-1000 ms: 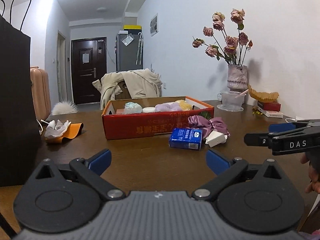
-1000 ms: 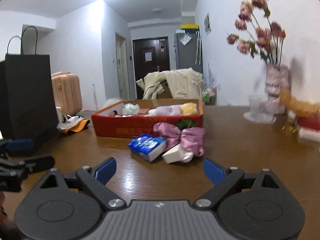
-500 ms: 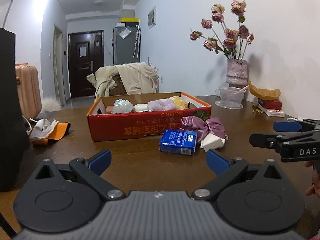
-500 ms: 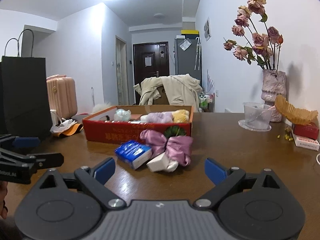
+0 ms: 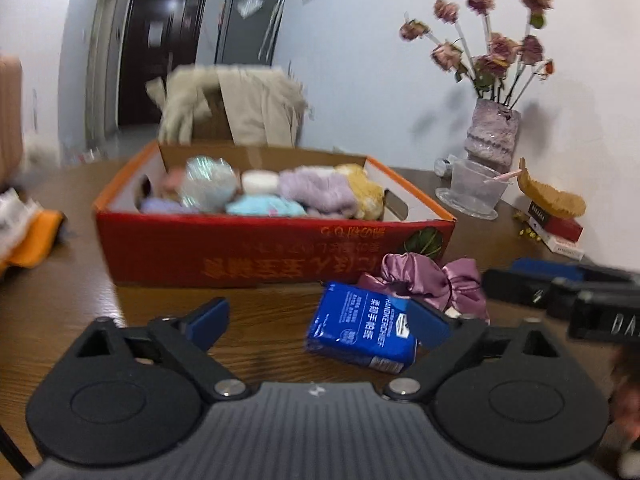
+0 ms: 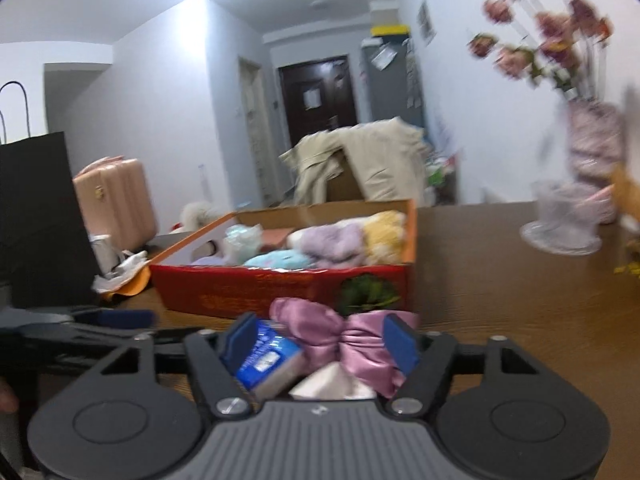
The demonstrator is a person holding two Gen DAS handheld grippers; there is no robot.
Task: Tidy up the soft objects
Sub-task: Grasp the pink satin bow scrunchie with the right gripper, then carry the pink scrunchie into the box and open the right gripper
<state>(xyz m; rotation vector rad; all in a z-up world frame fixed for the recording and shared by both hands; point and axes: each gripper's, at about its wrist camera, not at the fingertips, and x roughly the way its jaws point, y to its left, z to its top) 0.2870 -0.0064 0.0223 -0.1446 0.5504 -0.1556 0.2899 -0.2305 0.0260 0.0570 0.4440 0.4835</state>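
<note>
Purple scrunchie (image 6: 344, 340) between parted right gripper (image 6: 320, 340) fingers, near box wall (image 6: 280, 288); left gripper (image 5: 320, 320) apart.

1. A brown wooden table (image 5: 168, 292) fills the foreground
2. A pale purple vase (image 5: 493, 134) of dried pink roses (image 5: 490, 46) stands by the white wall
3. Just in front of the vase sits a clear plastic cup (image 5: 474, 189) on a clear saucer
4. To the right of the cup, a brown ruffled paper piece (image 5: 554, 200) rests on a red box (image 5: 558, 225)
5. A black paper bag (image 6: 38, 220) stands at the table's left edge
6. Crumpled white paper on something orange (image 6: 132, 280) lies beside the bag
7. A pink suitcase (image 6: 116, 200) stands on the floor
8. A beige coat (image 6: 368, 160) is draped over a chair beyond the table
9. A dark door (image 6: 318, 94) closes the hallway, a grey cabinet (image 6: 390, 78) beside it
</note>
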